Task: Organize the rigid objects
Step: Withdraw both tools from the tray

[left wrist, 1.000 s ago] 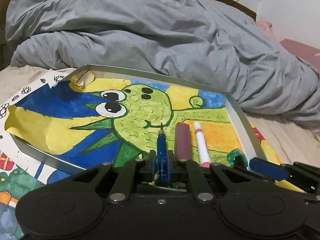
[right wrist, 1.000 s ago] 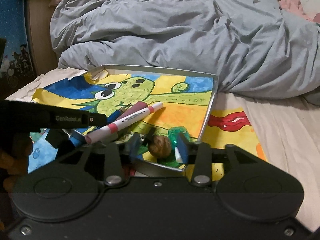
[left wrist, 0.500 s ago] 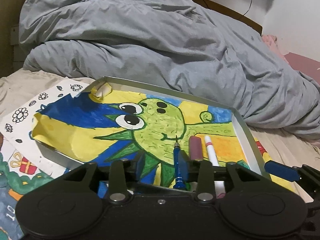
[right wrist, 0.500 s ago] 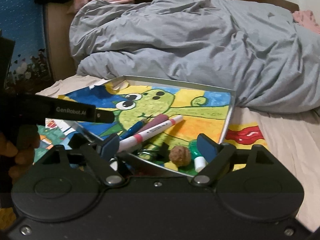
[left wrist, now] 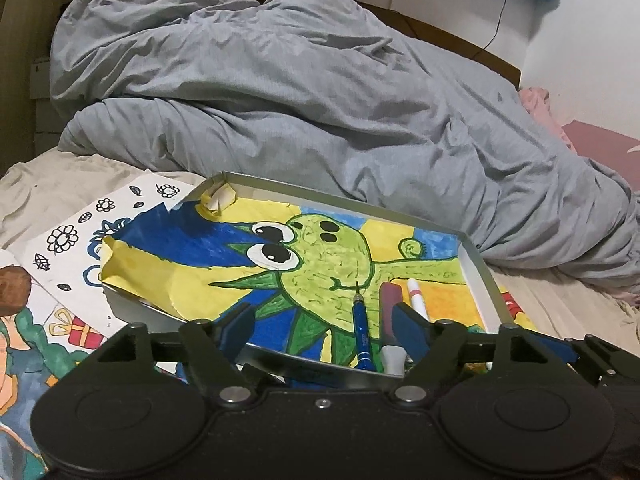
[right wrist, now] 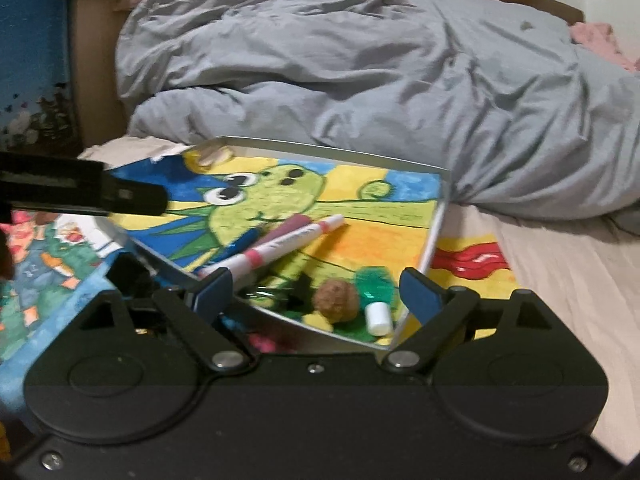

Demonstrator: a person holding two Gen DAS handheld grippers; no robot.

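Your left gripper (left wrist: pixel 324 324) has let go of the blue pen (left wrist: pixel 362 336); your right gripper (right wrist: pixel 316 292) has spread off the walnut (right wrist: pixel 335 301).

Matte black plastic left gripper (left wrist: pixel 324 326), blue finger pads (left wrist: pixel 408 330), round housings, silver pivot screws; right gripper (right wrist: pixel 316 294) identical.

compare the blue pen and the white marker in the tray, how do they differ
The blue pen is dark blue, slim, and ends in a fine metal tip; the white marker is white with pink bands, thicker, and blunt-ended. The pen is the outer one of the row; a maroon marker separates it from the white one. Both lie flat, roughly parallel, on the drawing in the metal tray, touched by neither claw.
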